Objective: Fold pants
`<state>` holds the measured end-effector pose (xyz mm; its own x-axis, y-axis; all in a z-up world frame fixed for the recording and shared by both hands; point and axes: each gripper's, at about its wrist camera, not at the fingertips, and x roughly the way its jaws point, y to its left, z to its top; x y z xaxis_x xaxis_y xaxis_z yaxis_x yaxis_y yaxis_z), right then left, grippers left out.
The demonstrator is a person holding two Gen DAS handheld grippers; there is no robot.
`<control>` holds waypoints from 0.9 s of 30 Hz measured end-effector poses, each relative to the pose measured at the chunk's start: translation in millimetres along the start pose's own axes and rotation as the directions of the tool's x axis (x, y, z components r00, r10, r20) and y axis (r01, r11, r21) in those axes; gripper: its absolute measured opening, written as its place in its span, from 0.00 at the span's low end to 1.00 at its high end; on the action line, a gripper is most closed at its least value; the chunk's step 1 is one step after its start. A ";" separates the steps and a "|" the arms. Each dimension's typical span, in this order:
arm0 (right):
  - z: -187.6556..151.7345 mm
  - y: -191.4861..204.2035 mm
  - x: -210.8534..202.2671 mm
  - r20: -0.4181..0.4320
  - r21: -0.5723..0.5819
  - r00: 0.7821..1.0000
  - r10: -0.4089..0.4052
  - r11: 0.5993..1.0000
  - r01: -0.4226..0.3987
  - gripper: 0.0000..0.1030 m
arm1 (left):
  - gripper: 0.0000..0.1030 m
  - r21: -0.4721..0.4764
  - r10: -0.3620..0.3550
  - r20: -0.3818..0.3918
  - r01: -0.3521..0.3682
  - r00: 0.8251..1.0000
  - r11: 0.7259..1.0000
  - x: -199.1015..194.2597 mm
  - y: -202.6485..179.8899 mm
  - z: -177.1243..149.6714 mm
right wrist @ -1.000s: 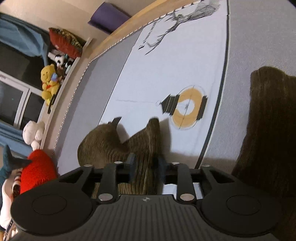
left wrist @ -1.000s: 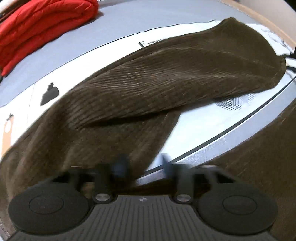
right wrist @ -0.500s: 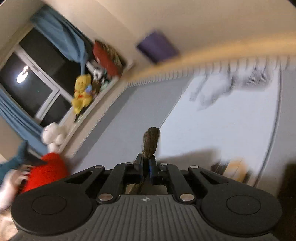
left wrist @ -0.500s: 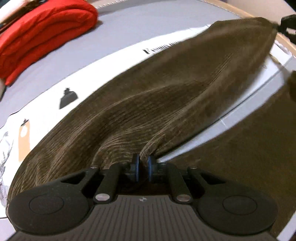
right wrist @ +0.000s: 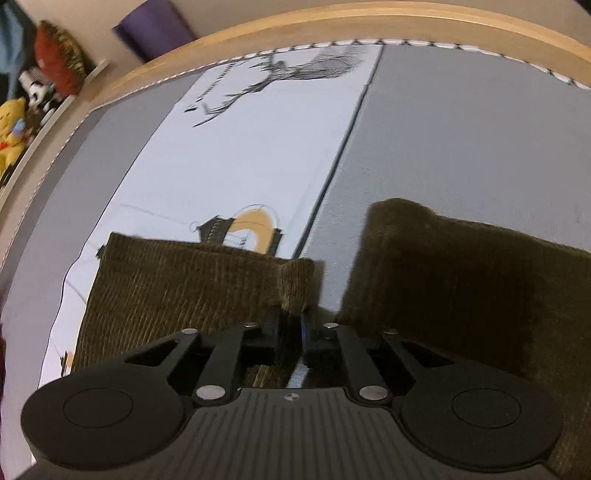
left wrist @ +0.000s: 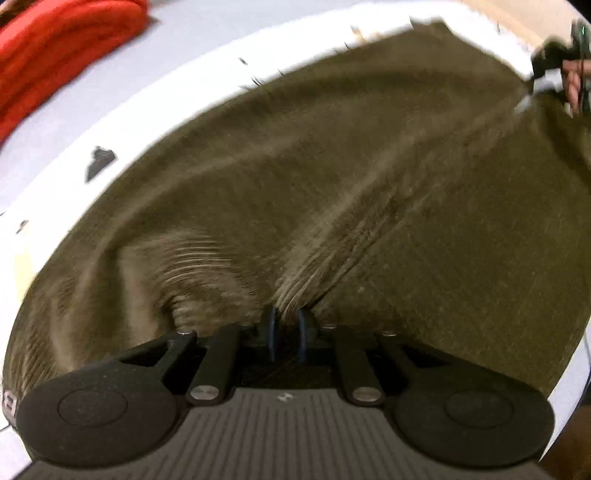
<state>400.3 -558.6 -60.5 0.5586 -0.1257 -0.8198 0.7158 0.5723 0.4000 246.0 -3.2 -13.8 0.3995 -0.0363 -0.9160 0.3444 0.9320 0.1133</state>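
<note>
Brown corduroy pants [left wrist: 332, 192] are spread over the white and grey printed bed cover [left wrist: 155, 122]. My left gripper [left wrist: 287, 317] is shut on a bunched fold of the pants at the near edge, with ridges of cloth fanning out from its tips; its jaws are easing open slightly. In the right wrist view one pant leg [right wrist: 184, 280] lies flat and the other part of the pants [right wrist: 461, 280] lies to the right. My right gripper [right wrist: 289, 319] has the leg's hem corner between its tips, and its jaws are opening, so the pads look loose on the cloth.
A folded red garment [left wrist: 55, 48] lies at the far left of the bed. A wooden bed frame [right wrist: 332, 20] curves round the far edge, with soft toys [right wrist: 13, 125] and a cushion on a ledge beyond. A person's hand [left wrist: 574, 85] shows at the far end of the pants.
The left gripper closed on a fold and drew the pants taut toward itself. The right gripper lifted the hem high, then came back down and laid the leg flat, its jaws now wider.
</note>
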 end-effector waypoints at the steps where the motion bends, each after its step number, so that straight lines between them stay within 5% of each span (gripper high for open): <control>1: 0.6 3.7 -6.2 0.016 -0.013 0.999 -0.031 0.999 0.031 0.21 | 0.13 -0.059 -0.015 0.033 0.017 0.999 0.998 -10.4 10.5 -5.5; 5: 1.7 21.4 -44.8 0.142 -0.087 0.989 -0.037 0.995 0.050 0.26 | 0.22 -0.288 0.005 0.188 0.050 0.982 0.956 -54.3 64.9 -55.4; 8: 9.1 29.6 -82.3 0.194 -0.096 0.978 0.080 0.993 -0.063 0.26 | 0.32 -0.404 0.139 0.208 -0.044 0.968 0.913 -70.3 102.8 -99.3; 10: 11.6 35.1 -115.8 0.227 -0.134 0.955 0.189 0.978 -0.161 0.26 | 0.32 -0.521 0.231 0.188 -0.102 0.955 0.848 -73.5 137.8 -132.7; 15: -6.9 32.4 -214.4 0.209 -0.375 0.836 0.507 0.831 -0.410 0.35 | 0.39 -0.741 0.336 0.175 -0.101 0.925 0.663 -69.5 205.6 -187.4; 17: -22.9 21.6 -249.9 0.168 -0.476 0.794 0.585 0.753 -0.454 0.38 | 0.50 -0.780 0.352 0.182 -0.083 0.918 0.620 -61.3 221.4 -195.1; 19: -40.9 6.3 -274.1 0.126 -0.533 0.776 0.618 0.701 -0.473 0.41 | 0.56 -0.807 0.349 0.196 -0.052 0.916 0.589 -48.2 235.4 -196.4; 23: -78.7 -30.3 -284.4 0.073 -0.566 0.800 0.596 0.685 -0.458 0.41 | 0.64 -0.837 0.337 0.189 -0.028 0.922 0.547 -26.0 258.2 -188.3; 24: -88.6 -37.4 -282.7 0.074 -0.570 0.815 0.575 0.695 -0.439 0.41 | 0.67 -0.838 0.338 0.191 -0.027 0.922 0.546 -26.2 258.0 -189.4; 25: -96.2 -40.0 -278.9 0.052 -0.572 0.855 0.516 0.717 -0.398 0.41 | 0.68 -0.836 0.325 0.193 -0.018 0.926 0.549 -18.2 262.2 -185.9; 27: -101.1 -44.3 -283.4 0.082 -0.575 0.867 0.492 0.734 -0.362 0.41 | 0.67 -0.829 0.320 0.172 -0.039 0.932 0.558 -10.0 267.9 -177.9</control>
<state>167.9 -466.4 112.8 0.8705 0.1061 -0.4806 0.0821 0.9315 0.3543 183.1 311.1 -42.8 0.6283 0.2023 -0.7512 -0.5276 0.8204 -0.2203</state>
